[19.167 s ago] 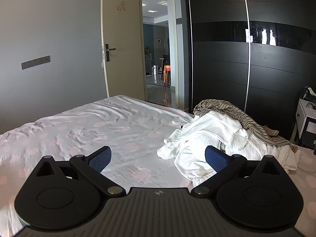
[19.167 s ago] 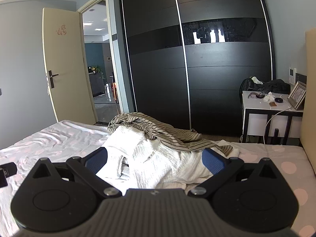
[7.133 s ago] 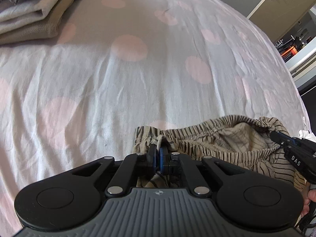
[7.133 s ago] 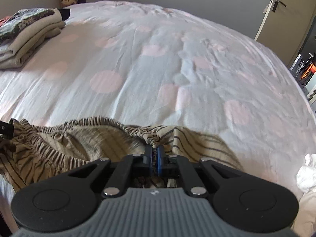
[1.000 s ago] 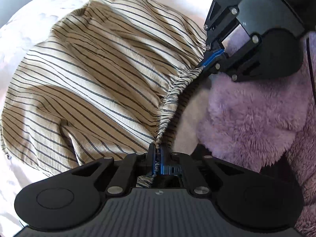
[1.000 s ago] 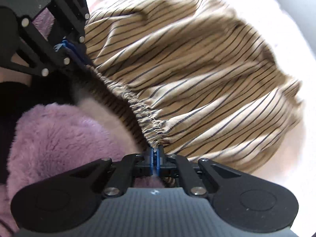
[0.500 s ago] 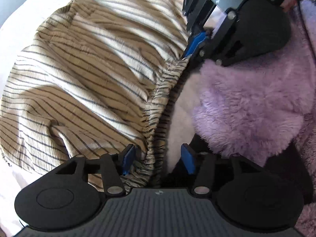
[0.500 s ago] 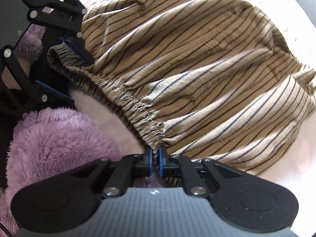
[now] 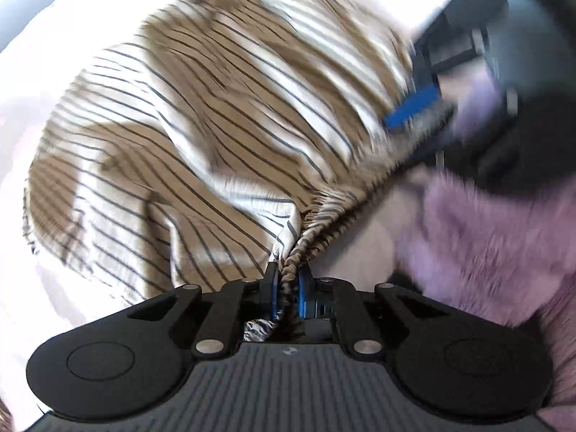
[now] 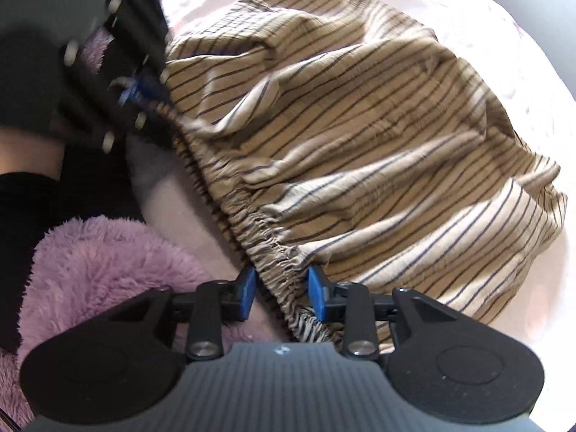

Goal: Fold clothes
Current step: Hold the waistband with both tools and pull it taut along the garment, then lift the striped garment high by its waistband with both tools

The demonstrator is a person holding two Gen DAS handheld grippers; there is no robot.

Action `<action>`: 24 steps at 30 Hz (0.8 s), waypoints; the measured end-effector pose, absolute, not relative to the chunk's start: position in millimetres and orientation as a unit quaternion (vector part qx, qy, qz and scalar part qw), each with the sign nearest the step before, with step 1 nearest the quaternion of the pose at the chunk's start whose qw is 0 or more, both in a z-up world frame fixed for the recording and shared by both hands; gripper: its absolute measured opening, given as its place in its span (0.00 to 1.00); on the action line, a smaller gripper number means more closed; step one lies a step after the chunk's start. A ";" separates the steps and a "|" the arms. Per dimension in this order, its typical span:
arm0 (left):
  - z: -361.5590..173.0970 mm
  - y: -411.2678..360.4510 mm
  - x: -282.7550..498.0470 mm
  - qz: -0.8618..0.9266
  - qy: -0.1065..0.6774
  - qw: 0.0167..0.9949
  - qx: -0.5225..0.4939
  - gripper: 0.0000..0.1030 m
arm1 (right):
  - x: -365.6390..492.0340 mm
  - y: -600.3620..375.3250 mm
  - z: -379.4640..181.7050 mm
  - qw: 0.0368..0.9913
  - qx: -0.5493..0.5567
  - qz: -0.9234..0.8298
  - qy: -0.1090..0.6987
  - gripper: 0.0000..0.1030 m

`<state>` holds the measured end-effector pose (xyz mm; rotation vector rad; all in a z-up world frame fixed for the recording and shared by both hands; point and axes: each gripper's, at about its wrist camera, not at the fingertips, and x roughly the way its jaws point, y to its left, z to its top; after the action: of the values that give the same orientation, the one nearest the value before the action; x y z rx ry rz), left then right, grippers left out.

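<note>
1. Where the elastic waistband (image 9: 316, 216) of the striped garment (image 9: 187, 136) runs into the lower centre of the left wrist frame, it is seen pinched between the blue pads of the left tongs (image 9: 287, 289), which are drawn together on it.
2. The right tongs (image 10: 282, 289) are seen at the lower centre of the right wrist frame with their blue pads standing apart; the waistband passes between them, and contact with either pad cannot be confirmed.
3. The striped garment is noted as tan with thin dark stripes, spread in loose folds across the centre and upper right of both frames, over a pale bed sheet (image 10: 522, 36).
4. The gathered waistband is observed running diagonally from one pair of tongs to the other.
5. In the left wrist frame the right tongs appear at the upper right, blurred, at the far end of the waistband.
6. In the right wrist frame the left tongs appear at the upper left, also blurred, at the waistband's other end.
7. A fluffy purple fabric (image 10: 108, 259) is recorded at the lower left of the right wrist frame and the right side of the left wrist frame.
</note>
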<state>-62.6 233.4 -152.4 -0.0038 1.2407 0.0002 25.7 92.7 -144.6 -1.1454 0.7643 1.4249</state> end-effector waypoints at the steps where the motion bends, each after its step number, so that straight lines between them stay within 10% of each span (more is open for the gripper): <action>1: -145.4 240.9 -61.9 0.003 0.574 0.819 -0.021 0.08 | 22.6 93.5 -144.5 0.547 -0.484 0.603 0.320 0.39; 17: -106.6 271.0 -77.3 0.033 0.548 0.832 -0.081 0.08 | 12.0 75.7 -146.2 0.655 -0.523 0.487 0.244 0.49; 24: -107.0 267.9 -85.7 0.032 0.546 0.836 -0.043 0.08 | 13.5 56.1 -122.6 0.699 -0.480 0.489 0.207 0.21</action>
<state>-85.7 267.9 -107.0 -0.0911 1.1564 0.0681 13.5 56.1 -122.6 -1.0689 0.4607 1.0904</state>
